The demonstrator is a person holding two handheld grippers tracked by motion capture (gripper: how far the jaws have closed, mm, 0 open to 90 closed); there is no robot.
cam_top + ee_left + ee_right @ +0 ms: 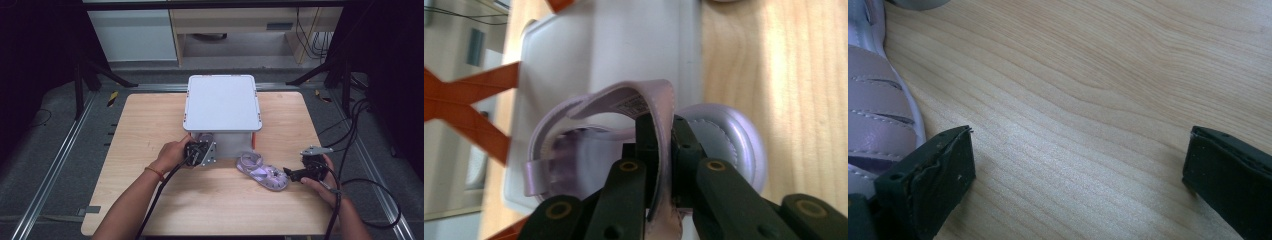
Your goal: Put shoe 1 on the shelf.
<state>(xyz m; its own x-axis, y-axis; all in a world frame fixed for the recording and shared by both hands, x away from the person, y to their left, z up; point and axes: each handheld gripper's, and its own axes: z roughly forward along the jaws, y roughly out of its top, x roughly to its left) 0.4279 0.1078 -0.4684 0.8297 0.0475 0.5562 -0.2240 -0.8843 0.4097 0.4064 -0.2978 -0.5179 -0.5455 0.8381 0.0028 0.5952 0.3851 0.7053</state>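
A lilac sandal [589, 150] hangs by its heel strap in my left gripper [664, 132], whose jaws are shut on the strap. In the high view that gripper [206, 150] sits at the front left opening of a white two-level rack [222, 102], with the held sandal [205, 137] just under the rack's top. A second lilac sandal [262, 171] lies flat on the wooden table [150, 125], right of the rack's front. My right gripper [292, 174] rests at its toe end. Its jaws [1078, 155] stand wide apart over bare wood, the sandal [878, 100] beside the left jaw.
The rack has orange cross braces [469, 100] on its side and a white lower shelf [614, 45]. Cables [360, 150] trail off the table's right edge. Metal rails [65, 145] and dark stands flank the table.
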